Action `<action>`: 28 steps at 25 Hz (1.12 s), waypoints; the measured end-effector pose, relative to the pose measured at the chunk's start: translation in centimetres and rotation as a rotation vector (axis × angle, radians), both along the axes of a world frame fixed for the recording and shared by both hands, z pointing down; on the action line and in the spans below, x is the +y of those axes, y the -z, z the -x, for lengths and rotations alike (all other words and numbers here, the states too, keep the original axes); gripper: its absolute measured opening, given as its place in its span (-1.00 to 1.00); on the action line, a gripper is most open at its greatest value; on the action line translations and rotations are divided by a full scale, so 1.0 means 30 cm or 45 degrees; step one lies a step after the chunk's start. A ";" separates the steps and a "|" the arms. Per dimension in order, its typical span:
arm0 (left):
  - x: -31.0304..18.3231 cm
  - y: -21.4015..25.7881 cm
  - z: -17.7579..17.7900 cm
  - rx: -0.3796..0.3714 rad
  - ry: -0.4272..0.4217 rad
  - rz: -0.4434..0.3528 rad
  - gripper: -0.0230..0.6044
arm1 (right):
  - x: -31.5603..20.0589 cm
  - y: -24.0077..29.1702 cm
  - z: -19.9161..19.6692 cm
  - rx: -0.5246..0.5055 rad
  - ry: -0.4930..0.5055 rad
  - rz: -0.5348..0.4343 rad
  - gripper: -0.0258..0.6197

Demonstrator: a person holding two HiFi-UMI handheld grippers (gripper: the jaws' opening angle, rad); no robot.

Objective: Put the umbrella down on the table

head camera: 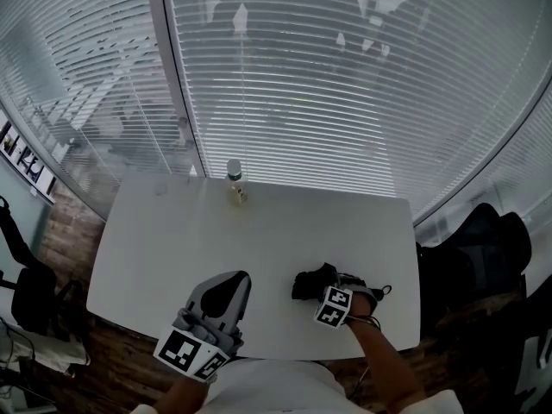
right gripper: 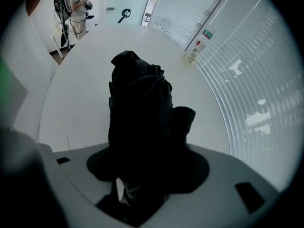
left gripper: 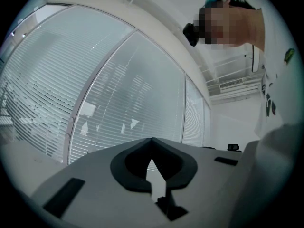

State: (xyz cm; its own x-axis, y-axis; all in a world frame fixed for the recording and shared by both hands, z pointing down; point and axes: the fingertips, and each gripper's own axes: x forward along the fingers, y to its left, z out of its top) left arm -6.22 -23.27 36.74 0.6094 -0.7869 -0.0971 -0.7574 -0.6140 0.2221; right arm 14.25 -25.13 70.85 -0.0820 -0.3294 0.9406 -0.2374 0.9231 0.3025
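So, right tongs (head camera: pixel 323 285): clamped round the folded black umbrella (right gripper: pixel 140 108), pointing steeply down
umbrella spot: low over the near right part of the white table (head camera: pixel 285 231), close to my edge; can't tell if it's touching the top
left tongs (left gripper: pixel 152 140): tips together, nothing between them, over the near edge, beside the umbrella but apart from it
bottle (head camera: pixel 235 182): standing at the far edge by the blinds (head camera: pixel 345 84), well apart from everything else

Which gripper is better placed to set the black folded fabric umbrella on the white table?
Right: the right gripper holds the umbrella over the table; the left gripper is shut and empty.
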 end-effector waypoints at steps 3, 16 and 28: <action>-0.007 0.000 0.005 0.002 0.003 0.002 -0.89 | 0.009 -0.016 0.003 0.017 0.014 0.006 -0.11; -0.025 -0.006 0.000 -0.008 -0.009 0.012 -0.89 | -0.005 -0.014 -0.001 0.007 0.034 -0.016 0.04; -0.032 -0.004 -0.044 -0.005 -0.049 0.008 -0.89 | -0.002 0.267 0.006 -0.294 -0.044 -0.161 0.06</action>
State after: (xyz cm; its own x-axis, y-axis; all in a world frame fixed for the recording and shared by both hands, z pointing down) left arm -4.91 -24.25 36.87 0.6396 -0.7635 -0.0893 -0.7342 -0.6412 0.2232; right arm 14.07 -25.20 62.83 -0.2764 -0.4497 0.8494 -0.3445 0.8714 0.3492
